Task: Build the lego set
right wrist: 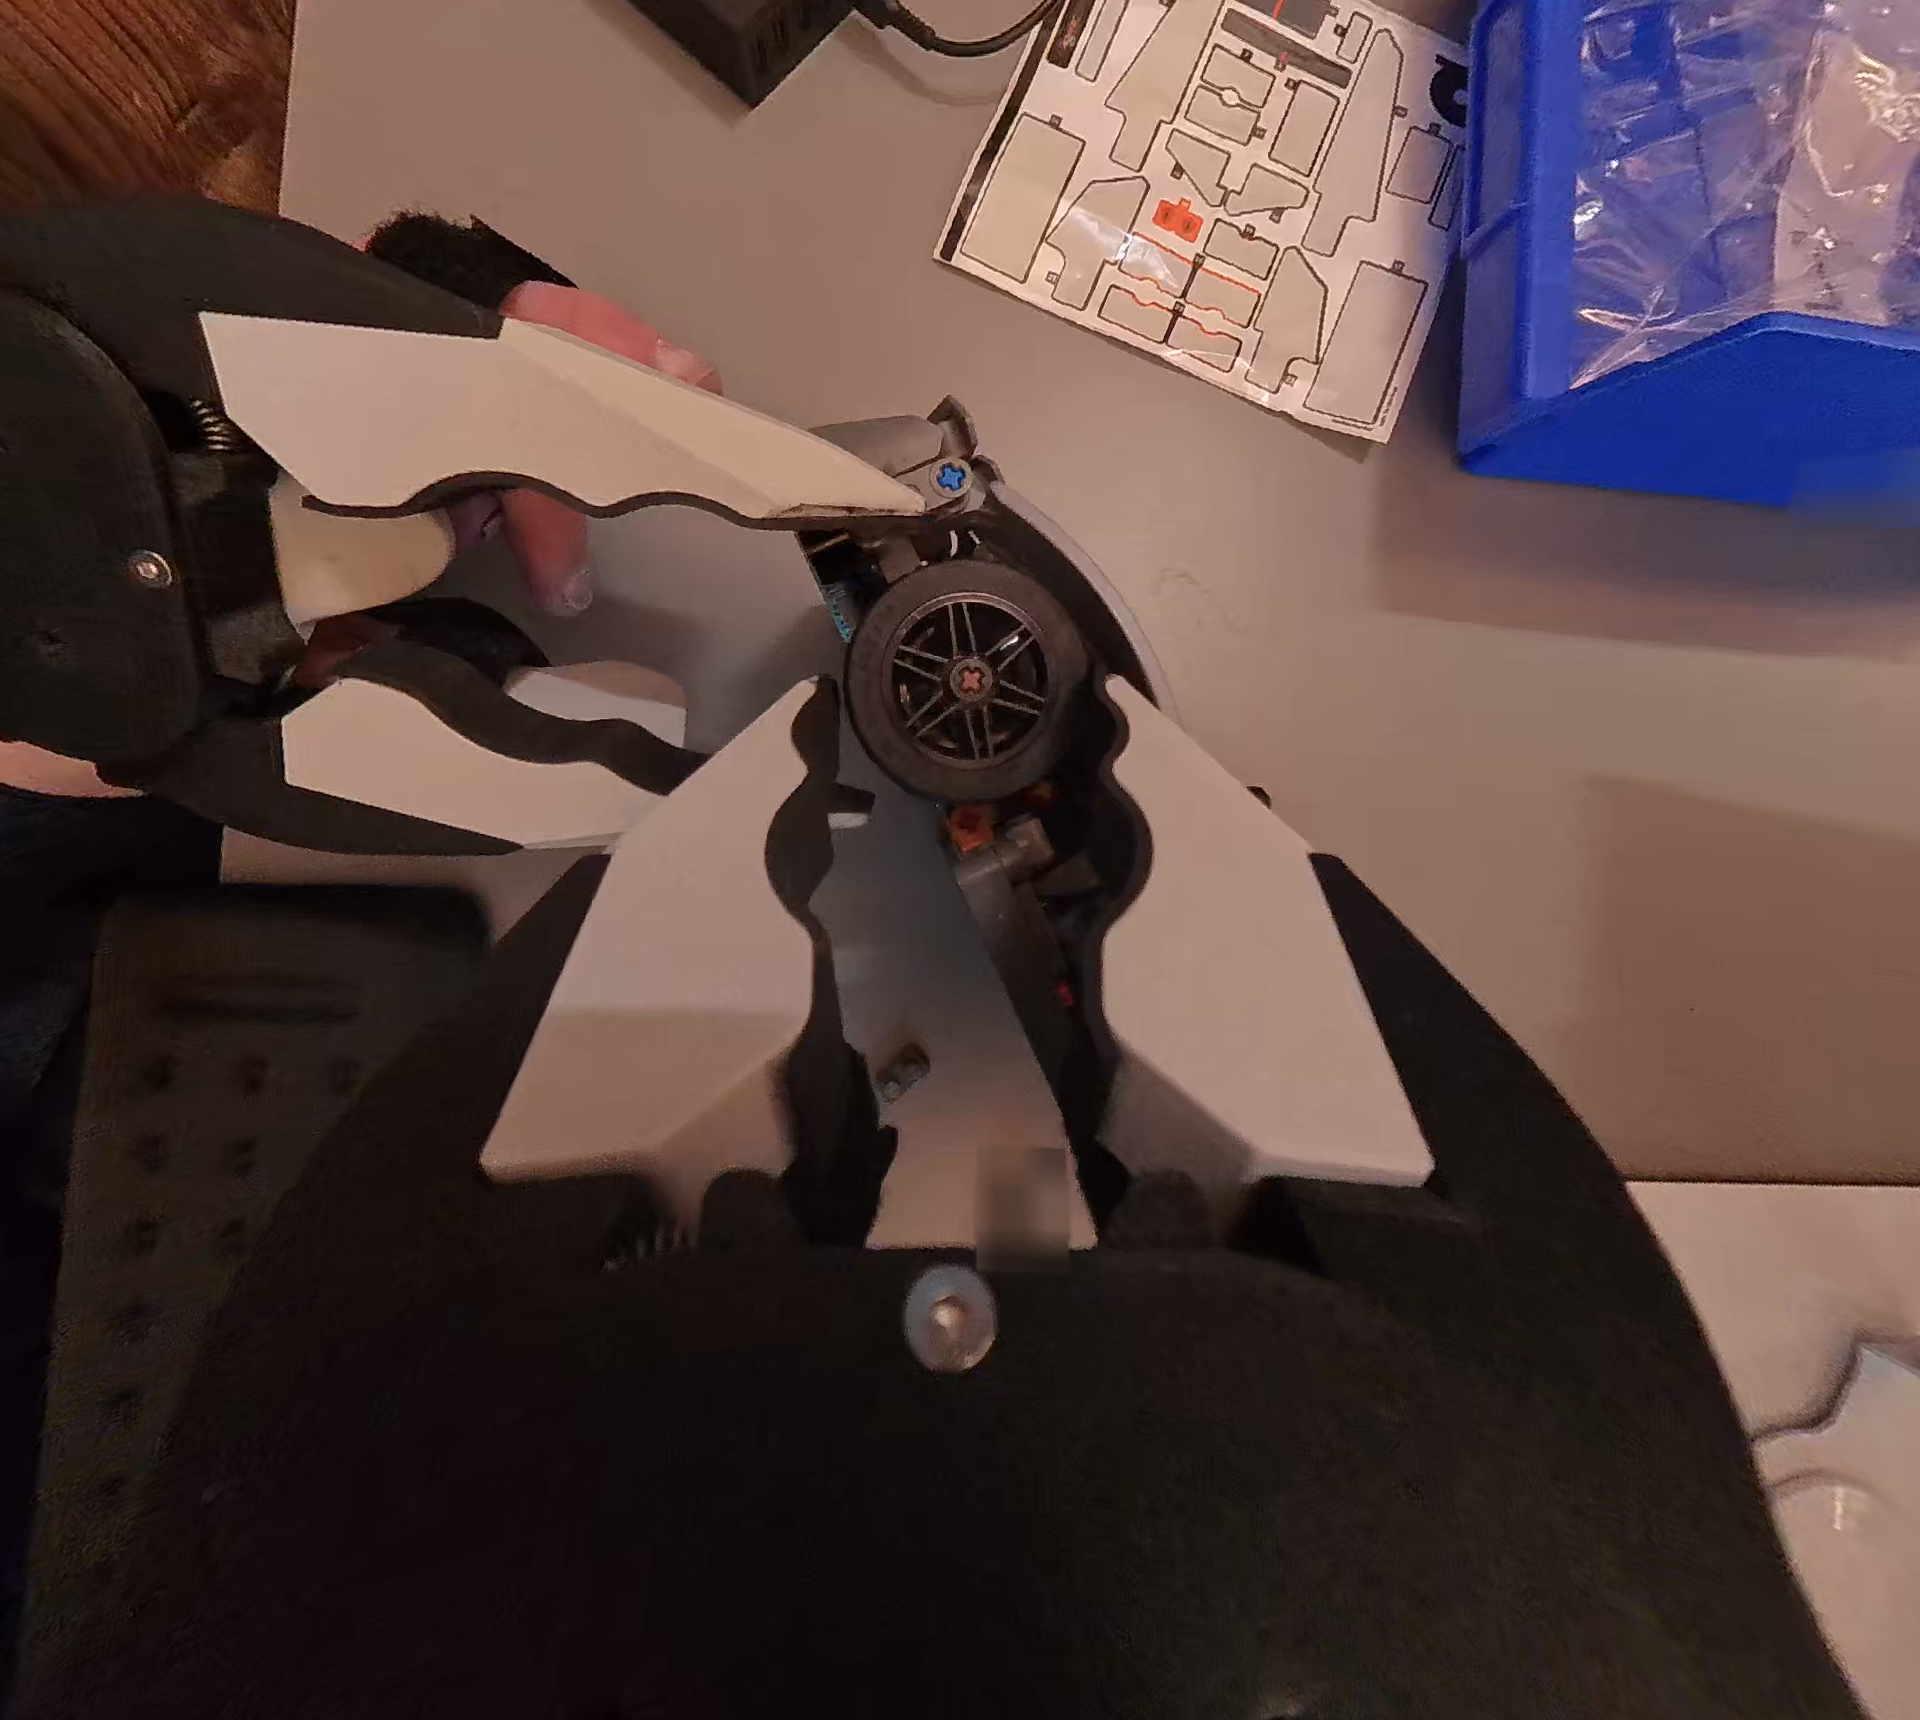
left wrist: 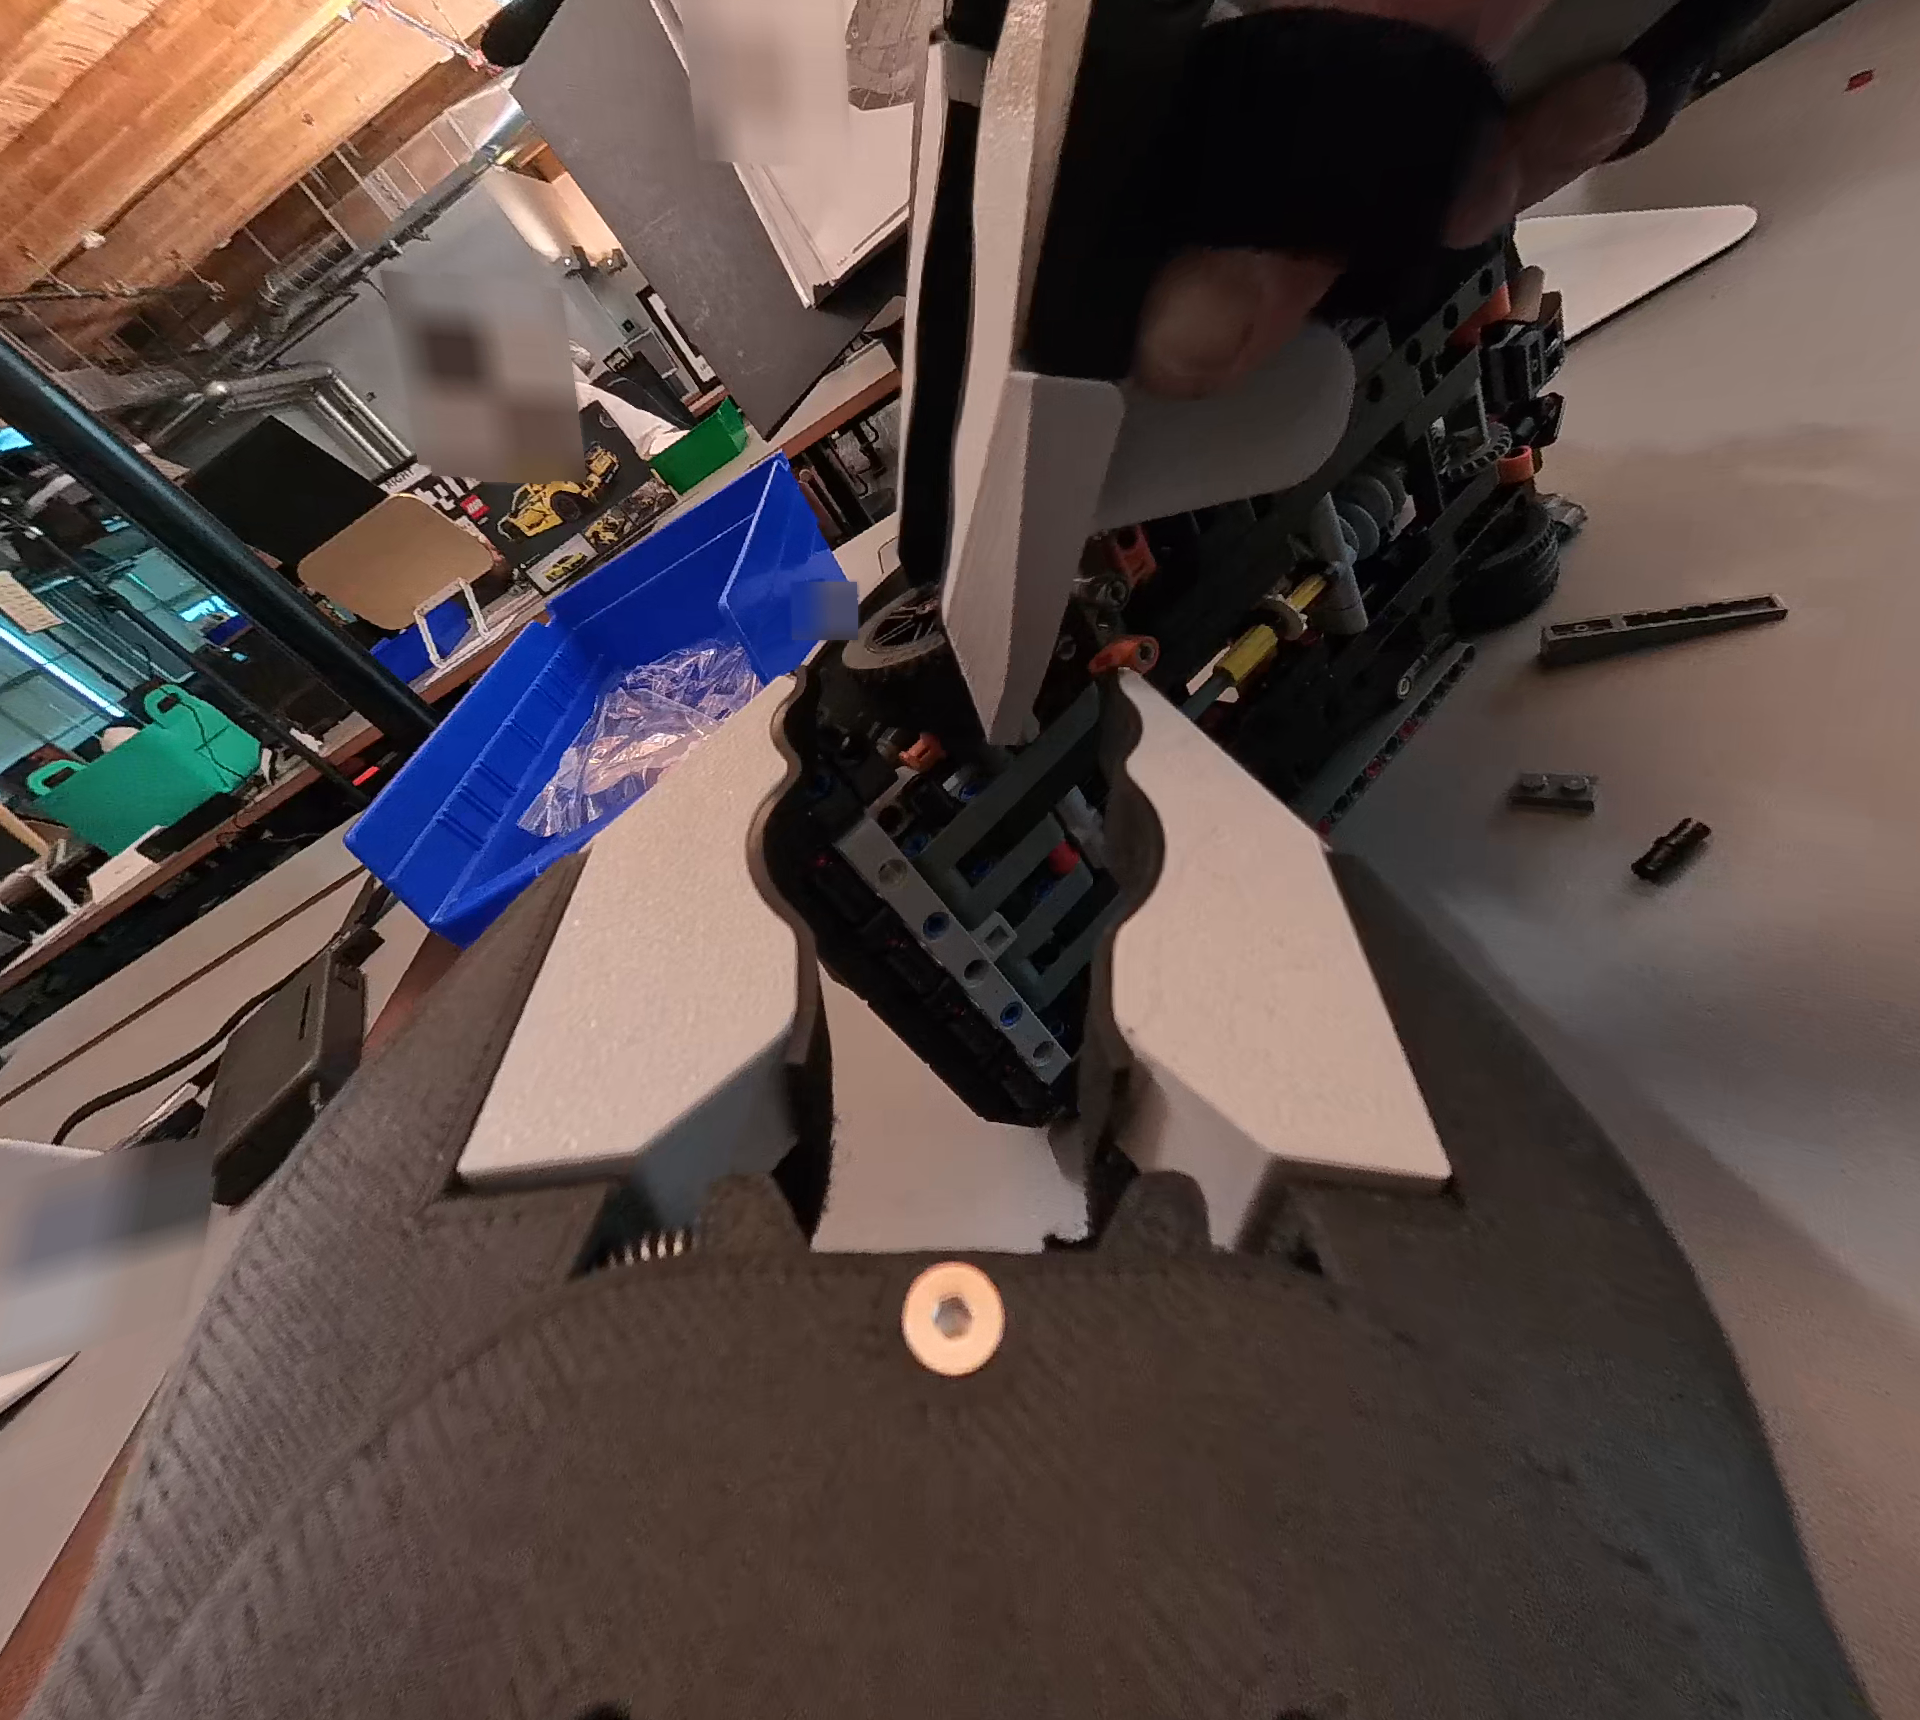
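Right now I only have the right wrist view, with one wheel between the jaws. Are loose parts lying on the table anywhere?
Observer: Yes. The left wrist view shows a long dark piece, a small grey plate and a black pin lying beside the model.
Operator: Any instructions around?
Observer: An open booklet stands propped behind the model.
Operator: More wheels fitted?
Observer: Another wheel sits at the model's far end.
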A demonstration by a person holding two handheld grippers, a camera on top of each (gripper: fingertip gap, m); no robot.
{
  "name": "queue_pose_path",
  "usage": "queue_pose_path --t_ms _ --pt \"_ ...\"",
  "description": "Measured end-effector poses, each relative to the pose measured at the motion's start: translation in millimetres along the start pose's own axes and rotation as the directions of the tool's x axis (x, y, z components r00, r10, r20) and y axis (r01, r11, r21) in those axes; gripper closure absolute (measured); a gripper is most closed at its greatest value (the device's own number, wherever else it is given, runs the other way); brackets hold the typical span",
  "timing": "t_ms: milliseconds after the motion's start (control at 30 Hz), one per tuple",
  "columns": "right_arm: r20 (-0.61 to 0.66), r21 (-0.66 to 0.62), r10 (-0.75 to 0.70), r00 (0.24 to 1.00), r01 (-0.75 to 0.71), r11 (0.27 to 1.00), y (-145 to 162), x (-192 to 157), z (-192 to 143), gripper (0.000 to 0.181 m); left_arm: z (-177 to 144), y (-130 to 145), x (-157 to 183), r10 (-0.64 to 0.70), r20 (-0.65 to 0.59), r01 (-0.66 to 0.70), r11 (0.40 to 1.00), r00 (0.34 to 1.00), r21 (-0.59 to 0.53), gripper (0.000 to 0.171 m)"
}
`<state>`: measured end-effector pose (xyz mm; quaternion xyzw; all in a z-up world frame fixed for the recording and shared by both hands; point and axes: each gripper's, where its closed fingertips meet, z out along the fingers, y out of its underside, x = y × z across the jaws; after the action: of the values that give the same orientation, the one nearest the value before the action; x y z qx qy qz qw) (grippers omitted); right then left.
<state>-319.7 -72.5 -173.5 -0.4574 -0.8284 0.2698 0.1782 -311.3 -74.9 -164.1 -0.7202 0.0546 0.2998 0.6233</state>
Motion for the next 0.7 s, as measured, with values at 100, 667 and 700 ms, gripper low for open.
queue_pose_path --t_ms 100,667,700 --pt "0.004 0.01 0.012 1.0 -0.012 1.0 -1.5 0.7 -0.3 0.138 0.0 0.0 -0.4 0.006 0.005 -0.006 1.0 1.0 0.0 0.121" --pt "-0.039 0.062 -0.025 0.999 0.027 0.998 -2.8 1.4 -1.1 0.14 0.9 0.7 -2.7 -0.001 0.02 0.001 1.0 1.0 -0.006 0.128" --pt "-0.04 0.068 -0.023 0.999 0.025 0.997 -3.0 1.3 -1.9 0.139 0.8 1.0 -3.2 0.004 0.025 -0.003 1.0 1.0 -0.009 0.129"
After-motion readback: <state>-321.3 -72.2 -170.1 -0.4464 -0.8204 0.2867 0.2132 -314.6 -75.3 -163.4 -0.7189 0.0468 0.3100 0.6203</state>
